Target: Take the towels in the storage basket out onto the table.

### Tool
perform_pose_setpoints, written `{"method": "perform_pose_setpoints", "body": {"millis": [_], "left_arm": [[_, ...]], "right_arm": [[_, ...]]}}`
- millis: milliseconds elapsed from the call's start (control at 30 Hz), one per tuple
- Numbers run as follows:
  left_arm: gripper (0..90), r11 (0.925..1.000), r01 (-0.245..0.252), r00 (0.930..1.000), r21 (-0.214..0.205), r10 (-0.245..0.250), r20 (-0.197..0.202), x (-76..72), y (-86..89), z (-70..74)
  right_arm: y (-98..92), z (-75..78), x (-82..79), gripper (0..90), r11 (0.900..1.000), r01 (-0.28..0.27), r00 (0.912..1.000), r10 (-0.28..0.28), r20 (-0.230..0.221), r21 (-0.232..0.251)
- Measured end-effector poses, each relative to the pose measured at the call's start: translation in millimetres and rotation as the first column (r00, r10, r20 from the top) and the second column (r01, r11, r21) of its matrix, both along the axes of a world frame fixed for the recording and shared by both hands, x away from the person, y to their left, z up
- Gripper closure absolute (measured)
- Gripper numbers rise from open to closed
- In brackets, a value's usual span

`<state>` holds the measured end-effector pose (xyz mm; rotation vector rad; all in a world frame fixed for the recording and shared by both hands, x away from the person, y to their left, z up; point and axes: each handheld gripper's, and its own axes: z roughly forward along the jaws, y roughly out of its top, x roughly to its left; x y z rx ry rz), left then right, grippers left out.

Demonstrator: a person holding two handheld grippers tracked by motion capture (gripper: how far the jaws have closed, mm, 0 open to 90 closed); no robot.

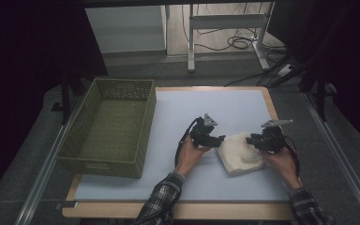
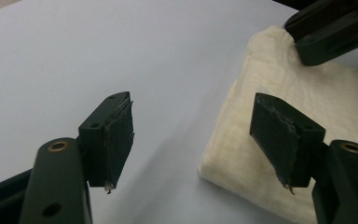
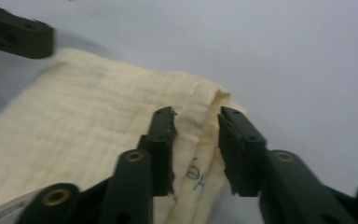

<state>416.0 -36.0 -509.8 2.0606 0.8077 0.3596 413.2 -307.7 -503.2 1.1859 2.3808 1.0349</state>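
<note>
A folded cream cloth (image 1: 240,152) lies on the pale blue table (image 1: 206,108), toward its right and near side, well apart from the green woven basket (image 1: 110,124) that stands at the left edge.

The left gripper (image 1: 219,138) sits just beside the cloth's left edge. In the left gripper view its jaws stand wide apart with nothing between the pads: one hangs over bare table, the other over the cloth's (image 2: 303,121) near corner.

The right gripper (image 1: 250,140) lies over the cloth's right side, pointing left toward the other one. In the right gripper view its jaws stand narrow, astride a raised fold of the cloth (image 3: 121,121); whether the pads press on the fold cannot be told.

Both hands (image 1: 191,152) hold the grippers low and nearly level, forearms in checked sleeves (image 1: 161,199) reaching in from the near edge, tips facing each other across the cloth.
</note>
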Motion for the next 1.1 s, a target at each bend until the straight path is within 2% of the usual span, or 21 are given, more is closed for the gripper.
{"method": "perform_pose_setpoints", "body": {"millis": [67,133,233,333,433,500,600,667,767,833,900,1033,1100], "left_arm": [[30.4,1.0000,0.000,1.0000,-0.006,0.000,-0.002,-1.0,1.5,0.2],[30.4,0.9999,-0.001,1.0000,-0.015,0.001,0.001,-1.8,3.0,1.5],[30.4,0.9993,-0.007,0.9999,-0.036,0.007,0.009,-3.3,4.8,5.3],[30.3,0.9991,-0.007,0.9999,-0.041,0.008,0.015,-3.8,3.9,9.2],[29.9,0.9990,-0.005,0.9999,-0.044,0.005,0.014,-3.8,0.9,10.0],[29.8,0.9992,-0.003,0.9999,-0.039,0.004,0.014,-4.1,-1.8,8.4],[29.7,0.9998,-0.004,1.0000,-0.019,0.004,0.007,-2.6,-6.2,3.7],[29.7,0.9999,-0.002,1.0000,-0.012,0.002,-0.001,-0.6,-8.9,0.7],[29.2,1.0000,-0.003,1.0000,0.005,0.003,-0.008,1.7,-12.1,-2.3],[29.2,0.9988,-0.013,0.9998,0.048,0.014,-0.013,4.5,-18.8,-7.8],[29.4,0.9977,-0.020,0.9995,0.065,0.022,-0.022,6.6,-23.0,-12.3],[29.4,0.9945,-0.029,0.9988,0.101,0.033,-0.036,9.8,-29.8,-21.3],[29.4,0.9953,-0.029,0.9988,0.092,0.032,-0.037,9.5,-30.6,-22.7]], "right_arm": [[2.0,-5.2,2.0,86.4,0.9999,-0.004,1.0000,0.004,-0.009,-0.010],[2.9,-7.4,0.9,89.0,0.9999,-0.006,0.9999,0.006,-0.008,-0.011],[1.2,-0.2,-6.0,89.3,1.0000,-0.009,0.9996,0.009,0.028,-0.001],[-5.5,14.9,-12.9,89.2,1.0000,0.001,0.9980,-0.001,0.064,0.006],[-12.2,22.6,-11.2,89.2,0.9996,0.026,0.9975,-0.026,0.066,-0.011],[-14.4,16.9,-5.9,89.0,0.9990,0.037,0.9985,-0.036,0.041,-0.026],[-16.4,-0.1,1.1,87.4,0.9980,0.041,0.9991,-0.042,-0.009,-0.049],[-19.1,-1.3,-0.3,82.1,0.9982,0.050,0.9987,-0.050,-0.003,-0.033],[-19.8,13.4,-12.5,73.4,0.9984,0.048,0.9979,-0.047,0.045,-0.031],[-18.4,23.4,-24.6,70.9,0.9988,0.031,0.9970,-0.028,0.072,-0.037],[-16.7,28.6,-38.2,67.4,0.9989,0.007,0.9969,-0.004,0.079,-0.045],[-15.5,22.2,-63.5,63.7,0.9962,-0.026,0.9970,0.032,0.070,-0.083],[-17.4,16.3,-70.2,62.6,0.9944,-0.028,0.9973,0.034,0.064,-0.102]]}}
